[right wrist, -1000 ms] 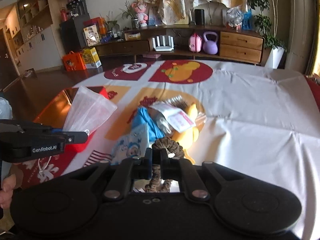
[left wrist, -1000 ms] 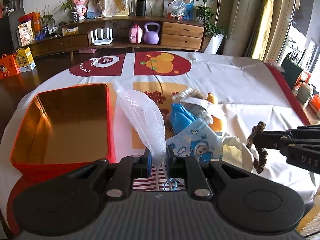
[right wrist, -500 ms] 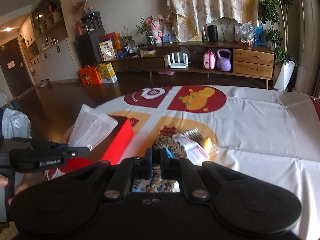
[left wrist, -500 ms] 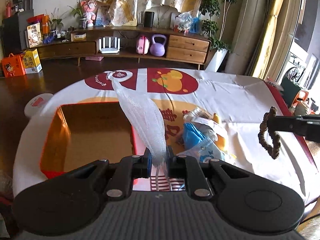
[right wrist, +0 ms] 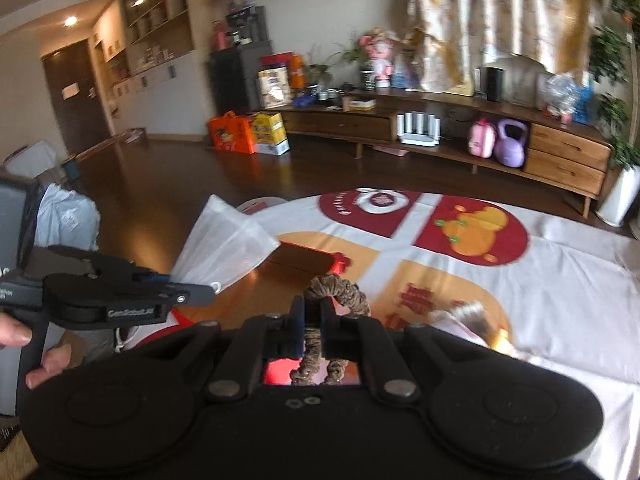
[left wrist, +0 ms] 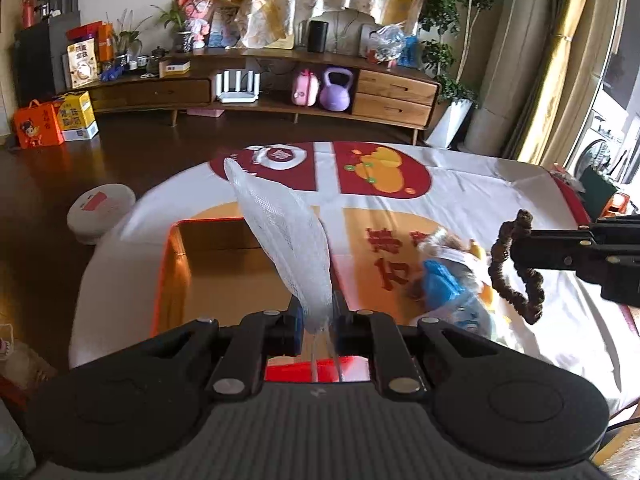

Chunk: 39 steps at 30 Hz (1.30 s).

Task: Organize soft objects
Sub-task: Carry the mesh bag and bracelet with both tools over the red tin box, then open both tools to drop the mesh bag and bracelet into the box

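Now mid-carry — left gripper (left wrist: 317, 326) fingers pinched on white mesh mask (left wrist: 288, 240), right gripper (right wrist: 314, 322) fingers clamped on brown scrunchie (right wrist: 338, 290), both over red tin (left wrist: 224, 264) near surface's left edge. Next: lower, release inside.

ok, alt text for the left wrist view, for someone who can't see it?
Left gripper pinches a white mesh face mask above an open red tin on a printed tablecloth. At right, the right gripper holds a brown scrunchie.

surface: table, white printed cloth (left wrist: 460, 184) | on it: red tin (left wrist: 176, 264); pile of soft items (left wrist: 448, 284)
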Motion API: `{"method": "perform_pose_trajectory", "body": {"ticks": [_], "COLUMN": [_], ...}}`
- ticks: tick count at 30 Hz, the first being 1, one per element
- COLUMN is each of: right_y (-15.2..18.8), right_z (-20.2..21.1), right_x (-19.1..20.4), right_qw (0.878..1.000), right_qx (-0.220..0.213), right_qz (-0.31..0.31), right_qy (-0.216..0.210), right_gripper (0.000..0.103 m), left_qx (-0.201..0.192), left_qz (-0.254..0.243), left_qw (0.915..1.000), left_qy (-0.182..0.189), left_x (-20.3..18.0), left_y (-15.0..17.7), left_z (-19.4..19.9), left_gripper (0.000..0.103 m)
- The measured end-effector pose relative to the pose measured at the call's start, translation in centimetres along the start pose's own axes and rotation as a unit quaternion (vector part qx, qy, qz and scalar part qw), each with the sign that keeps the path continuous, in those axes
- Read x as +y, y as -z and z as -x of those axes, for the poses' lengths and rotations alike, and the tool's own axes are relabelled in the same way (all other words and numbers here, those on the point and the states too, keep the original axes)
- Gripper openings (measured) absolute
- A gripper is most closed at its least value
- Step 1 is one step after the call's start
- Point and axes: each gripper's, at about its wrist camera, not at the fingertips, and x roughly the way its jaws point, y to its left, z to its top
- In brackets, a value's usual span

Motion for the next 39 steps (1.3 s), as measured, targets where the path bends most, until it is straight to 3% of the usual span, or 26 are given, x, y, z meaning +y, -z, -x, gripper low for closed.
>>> {"method": "perform_pose_trajectory", "body": {"ticks": [13,27,39], "right_y": [-1.4,0.1,1.3], "right_z": [-8.6,-17.9,-21.0], "right_x": [5.5,6.1,6.3], "right_qw": [0.997,0.991,0.984], "right_qx": [0.043,0.117,0.164], "right_qz": [0.051,0.064,0.065], "right_qy": [-0.045,-0.032,-0.031], "right_gripper": [0.007,0.007,0.007], "left_qx": [0.056,0.129,0.179], "left_qz": [-0.017,0.002,-0.001], "left_qw": [0.9983,0.9914,0.9837], "left_qy": [-0.004,0.019,0.019], "left_x": [5.2,8.4,9.0], "left_y": [-0.9,-0.8,-0.6], "left_z": [-4.9,-12.1,-15.4], "left_gripper": [0.013,0.013,0.013]}}
